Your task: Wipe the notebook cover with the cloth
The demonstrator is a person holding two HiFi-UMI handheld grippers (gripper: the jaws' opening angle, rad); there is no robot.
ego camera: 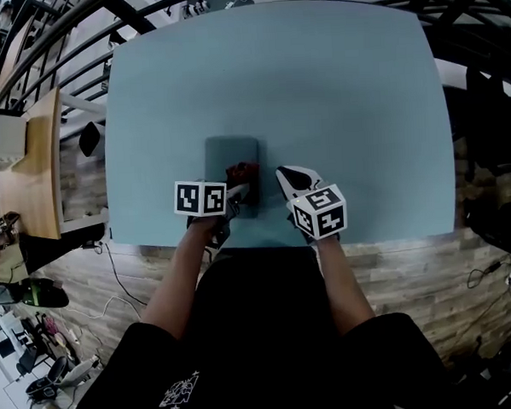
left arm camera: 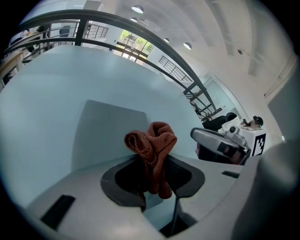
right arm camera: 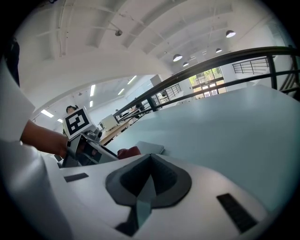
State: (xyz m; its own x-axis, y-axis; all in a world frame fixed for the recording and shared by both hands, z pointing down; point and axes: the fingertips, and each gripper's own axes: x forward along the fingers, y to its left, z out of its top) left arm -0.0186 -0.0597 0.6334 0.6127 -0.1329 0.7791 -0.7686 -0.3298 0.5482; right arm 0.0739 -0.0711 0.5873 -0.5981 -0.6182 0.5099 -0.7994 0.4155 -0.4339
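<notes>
A grey-blue notebook (ego camera: 231, 154) lies flat on the light blue table (ego camera: 335, 101), near its front edge. My left gripper (ego camera: 241, 191) is shut on a bunched rust-red cloth (ego camera: 242, 172), which rests over the notebook's near half. In the left gripper view the cloth (left arm camera: 152, 145) sticks up from between the jaws of the left gripper (left arm camera: 152, 177), with the notebook (left arm camera: 101, 129) beyond it. My right gripper (ego camera: 293, 179) hovers just right of the notebook, shut and holding nothing. The right gripper view shows the right gripper (right arm camera: 149, 180), the notebook (right arm camera: 151, 148) and the cloth (right arm camera: 128, 152) to its left.
A wooden desk (ego camera: 33, 168) stands left of the table, and dark chairs (ego camera: 491, 127) stand to its right. Black railings (ego camera: 67, 38) curve along the far side. The person's arms and torso are close against the table's front edge (ego camera: 394, 235).
</notes>
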